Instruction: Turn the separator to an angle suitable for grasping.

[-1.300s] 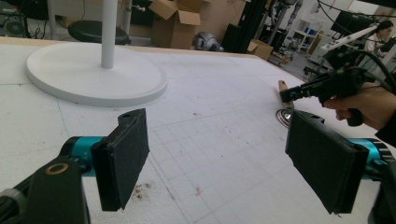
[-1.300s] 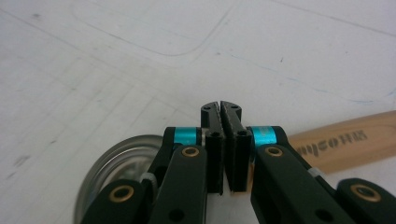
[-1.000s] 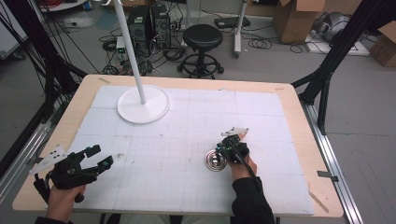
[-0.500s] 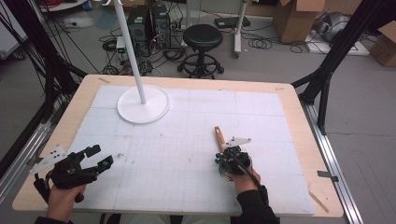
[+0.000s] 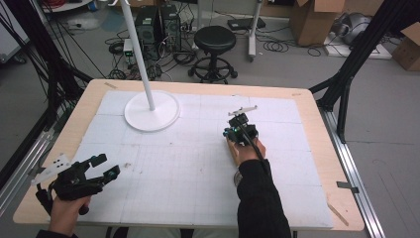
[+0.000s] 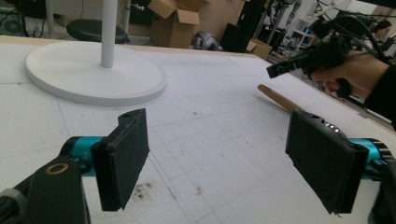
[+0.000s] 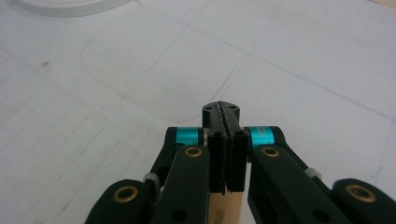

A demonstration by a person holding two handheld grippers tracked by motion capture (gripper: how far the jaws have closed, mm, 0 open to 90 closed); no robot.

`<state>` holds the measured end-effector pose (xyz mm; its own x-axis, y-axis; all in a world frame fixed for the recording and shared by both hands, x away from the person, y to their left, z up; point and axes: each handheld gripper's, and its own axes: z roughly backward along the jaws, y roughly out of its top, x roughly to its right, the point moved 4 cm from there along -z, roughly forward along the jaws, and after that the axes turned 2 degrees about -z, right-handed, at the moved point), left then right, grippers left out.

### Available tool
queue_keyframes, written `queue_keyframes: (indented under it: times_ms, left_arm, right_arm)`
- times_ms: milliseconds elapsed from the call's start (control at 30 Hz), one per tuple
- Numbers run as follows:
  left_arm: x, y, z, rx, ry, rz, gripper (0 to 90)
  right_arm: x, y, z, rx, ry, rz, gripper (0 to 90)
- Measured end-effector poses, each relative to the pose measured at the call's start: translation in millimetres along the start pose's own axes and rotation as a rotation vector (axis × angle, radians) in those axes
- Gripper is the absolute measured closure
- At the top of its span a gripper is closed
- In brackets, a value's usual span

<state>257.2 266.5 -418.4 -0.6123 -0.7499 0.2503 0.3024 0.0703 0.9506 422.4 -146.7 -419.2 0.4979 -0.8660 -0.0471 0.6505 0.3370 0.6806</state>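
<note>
1. The left gripper (image 5: 106, 165) sits at the near left corner of the table (image 5: 317, 148), held in the person's left hand (image 5: 67, 213). Its jaws stand wide apart with nothing between them. The left gripper view shows bare mat between the two black pads (image 6: 123, 158).
2. The right gripper (image 5: 234, 132) is out over the middle of the white gridded mat (image 5: 188, 188), right of centre, with the right hand (image 5: 246, 151) and a dark sleeve (image 5: 260, 198) behind it.
3. The right gripper's jaws are pressed together. In its own view the two pads (image 7: 215, 140) meet face to face, and I see nothing pinched in the seam.
4. The thing being worked with is a wooden handle (image 6: 280, 99). In the left gripper view it lies flat on the mat, just below the right gripper (image 6: 275, 70) and apart from its tips.
5. From the right gripper view, a strip of the same pale wood (image 7: 224, 207) shows underneath the closed jaws, between the gripper's arms.
6. A glint of metal shows at the handle's near end, but the left gripper's pad covers most of it, so I cannot tell what the tool is.
7. A white stand with a round base (image 5: 163, 116) and a thin pole (image 5: 138, 54) stands at the far left of the mat, well apart from both grippers.
8. Beyond the table are a black stool (image 5: 214, 39) and cardboard boxes (image 5: 312, 20) on the floor.
</note>
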Motion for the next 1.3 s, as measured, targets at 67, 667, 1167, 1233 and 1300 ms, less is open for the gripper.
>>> queue_keyframes:
  times_ms: [67,667,1167,1233,1300]
  left_arm:
    - [-0.7,0.1,1.7,0.004,0.0,0.004,21.8]
    - [-1.3,-0.5,0.8,0.0,-0.006,0.004,21.8]
    - [0.1,-0.4,0.0,-0.001,-0.006,0.001,21.8]
    - [0.8,-0.4,-0.4,-0.003,-0.006,-0.004,21.8]
    - [1.7,-0.4,-1.2,-0.001,-0.005,-0.005,21.8]
  right_arm:
    - [5.8,8.4,-9.3,-0.031,-0.015,-0.006,89.5]
    - [11.1,14.6,-38.4,-0.271,-0.003,-0.001,89.2]
    - [0.8,-4.6,-18.7,-0.326,0.049,0.044,89.3]
    - [1.7,-10.7,-16.2,-0.329,0.066,0.04,89.2]
    - [2.3,-13.6,-14.3,-0.327,0.062,0.046,89.2]
